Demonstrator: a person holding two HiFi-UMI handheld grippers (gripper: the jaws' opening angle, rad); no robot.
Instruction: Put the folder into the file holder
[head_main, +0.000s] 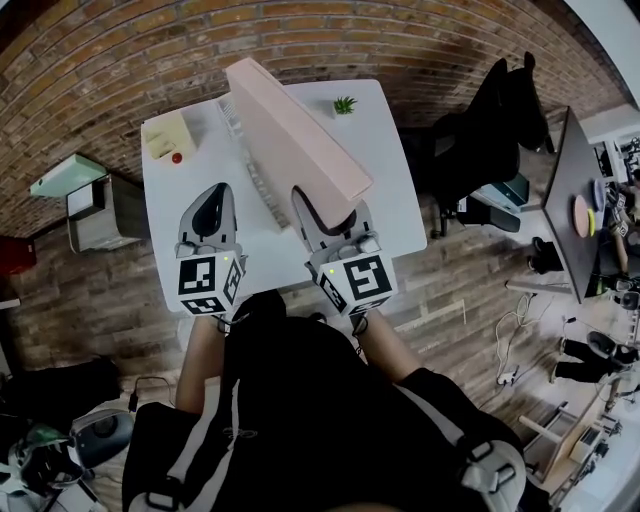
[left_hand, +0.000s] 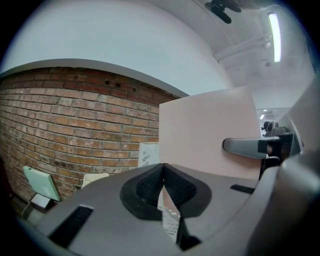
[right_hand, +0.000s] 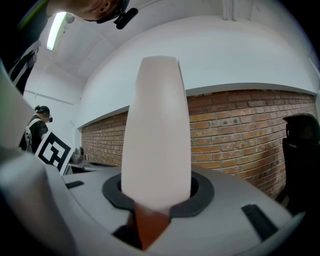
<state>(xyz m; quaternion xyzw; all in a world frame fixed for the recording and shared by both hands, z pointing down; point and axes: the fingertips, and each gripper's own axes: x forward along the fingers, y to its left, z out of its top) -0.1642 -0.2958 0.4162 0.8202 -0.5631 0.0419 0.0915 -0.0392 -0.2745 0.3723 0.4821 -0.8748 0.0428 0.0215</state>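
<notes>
A thick pale pink folder (head_main: 295, 140) hangs tilted above the white table (head_main: 395, 200), its spine towards me. My right gripper (head_main: 326, 216) is shut on its near lower corner; in the right gripper view the folder (right_hand: 156, 135) stands upright between the pads. A white wire file holder (head_main: 236, 118) stands on the table just left of and partly under the folder. My left gripper (head_main: 211, 200) hovers over the table left of the folder, shut with nothing held. In the left gripper view its pads (left_hand: 176, 189) meet, and the folder (left_hand: 207, 135) rises to the right.
A yellow notepad block (head_main: 168, 134) and a small red object (head_main: 177, 157) sit at the table's far left corner. A small green plant (head_main: 345, 104) stands at the far edge. A black office chair (head_main: 485, 130) is to the right, a brick wall behind.
</notes>
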